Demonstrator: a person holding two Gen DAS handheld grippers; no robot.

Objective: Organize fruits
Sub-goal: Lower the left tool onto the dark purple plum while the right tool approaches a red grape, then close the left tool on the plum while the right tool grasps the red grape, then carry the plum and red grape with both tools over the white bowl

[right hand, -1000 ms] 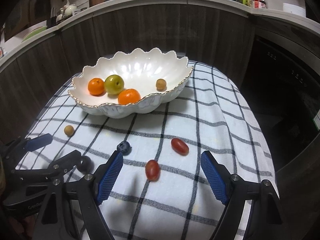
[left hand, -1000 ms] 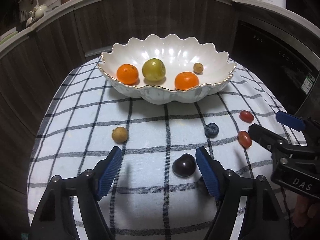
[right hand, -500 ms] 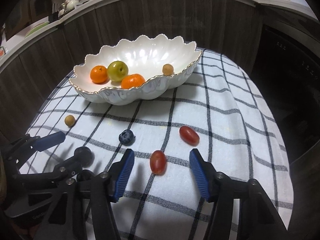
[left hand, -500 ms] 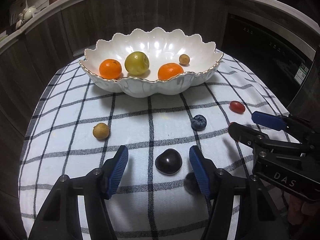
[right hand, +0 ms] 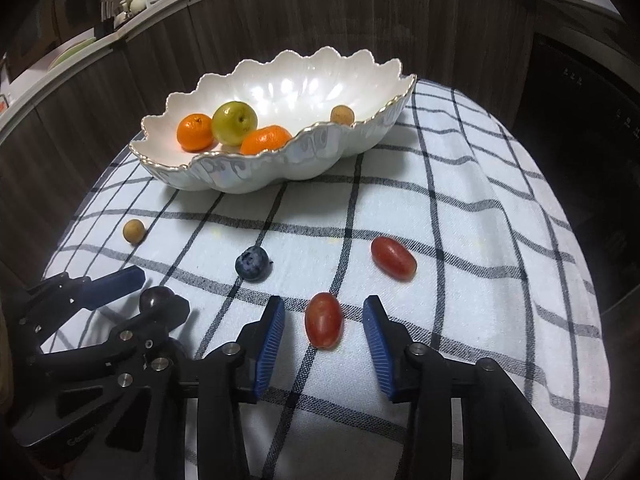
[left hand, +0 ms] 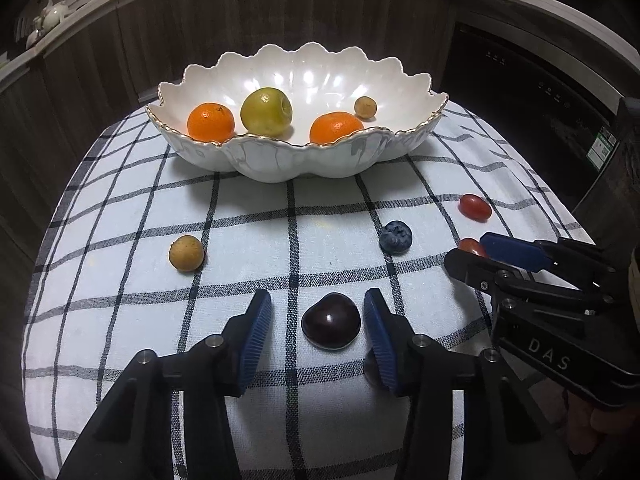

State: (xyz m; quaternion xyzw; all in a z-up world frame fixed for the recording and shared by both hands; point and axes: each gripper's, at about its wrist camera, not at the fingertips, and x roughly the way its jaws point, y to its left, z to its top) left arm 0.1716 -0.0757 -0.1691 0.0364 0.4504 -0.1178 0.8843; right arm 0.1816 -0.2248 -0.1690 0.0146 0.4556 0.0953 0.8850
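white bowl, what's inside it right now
Inside the white bowl: two oranges, a green apple and a small tan fruit. The near rim hides the bowl's floor and the fruits' undersides.

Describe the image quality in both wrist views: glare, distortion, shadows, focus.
Left wrist view: fisheye bends the counter edge into an arc; bright glare spots on the white bowl interior and a small highlight on the dark cherry; corners vignette to black. Right wrist view: same barrel distortion and bowl glare; the red grape is sharp, with soft shadows on the checked cloth; background dim.
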